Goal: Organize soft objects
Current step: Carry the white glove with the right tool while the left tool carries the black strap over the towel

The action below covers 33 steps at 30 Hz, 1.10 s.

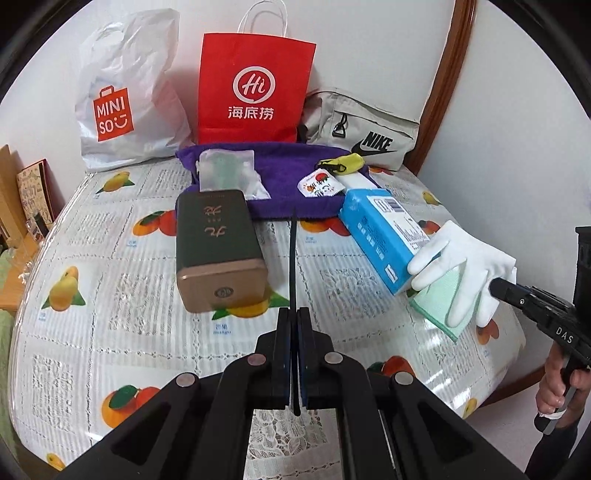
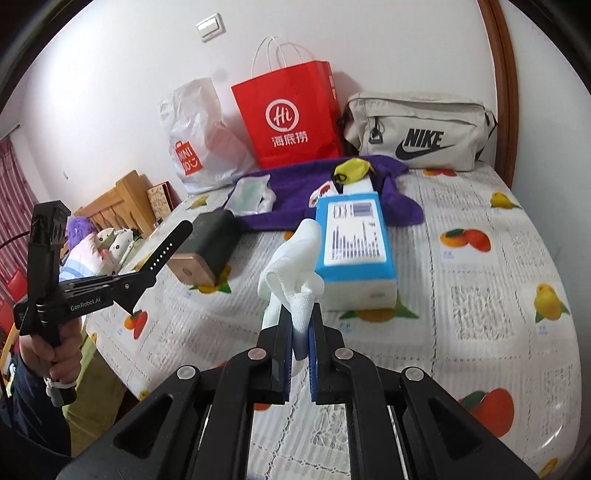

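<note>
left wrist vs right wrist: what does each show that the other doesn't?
Left wrist only: a green cloth under the white glove, and the glove's spread fingers.
Right wrist only: a light switch, a wooden headboard, and a black strap's holes.
Both: red paper bag, Nike bag, purple towel, blue tissue pack, dark tin; both tongs shut.

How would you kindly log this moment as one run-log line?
left gripper: shut on black strap | right gripper: shut on white glove, lifted | tissue pack: on table
</note>
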Available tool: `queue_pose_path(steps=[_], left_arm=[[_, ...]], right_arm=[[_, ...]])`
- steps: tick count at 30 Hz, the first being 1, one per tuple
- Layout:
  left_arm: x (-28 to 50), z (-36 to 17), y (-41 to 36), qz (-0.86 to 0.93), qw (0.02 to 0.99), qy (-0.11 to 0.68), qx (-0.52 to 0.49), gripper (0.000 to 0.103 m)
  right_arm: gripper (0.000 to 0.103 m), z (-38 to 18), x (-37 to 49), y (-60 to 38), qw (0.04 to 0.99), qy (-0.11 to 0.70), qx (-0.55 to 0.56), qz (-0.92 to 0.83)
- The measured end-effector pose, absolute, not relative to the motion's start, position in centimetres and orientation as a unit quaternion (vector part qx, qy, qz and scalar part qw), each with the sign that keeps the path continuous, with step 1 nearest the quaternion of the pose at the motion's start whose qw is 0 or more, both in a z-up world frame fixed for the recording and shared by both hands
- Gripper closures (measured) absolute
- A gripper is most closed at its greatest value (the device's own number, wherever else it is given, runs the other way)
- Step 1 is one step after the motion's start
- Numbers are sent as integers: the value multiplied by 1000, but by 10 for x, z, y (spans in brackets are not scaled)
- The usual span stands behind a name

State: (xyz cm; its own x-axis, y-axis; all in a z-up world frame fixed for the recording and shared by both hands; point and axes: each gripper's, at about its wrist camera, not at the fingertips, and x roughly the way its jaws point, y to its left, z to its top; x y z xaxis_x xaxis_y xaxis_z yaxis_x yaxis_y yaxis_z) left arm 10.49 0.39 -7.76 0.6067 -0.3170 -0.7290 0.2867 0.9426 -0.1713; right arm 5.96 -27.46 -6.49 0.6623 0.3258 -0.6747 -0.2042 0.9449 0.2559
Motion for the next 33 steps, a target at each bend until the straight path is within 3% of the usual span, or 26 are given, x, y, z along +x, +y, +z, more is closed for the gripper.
queue_pose_path(steps=[33], left_arm=[[205, -53, 7, -138, 896, 421, -32, 99]], right_arm=[[96, -21, 171, -257, 914, 375, 58, 145]])
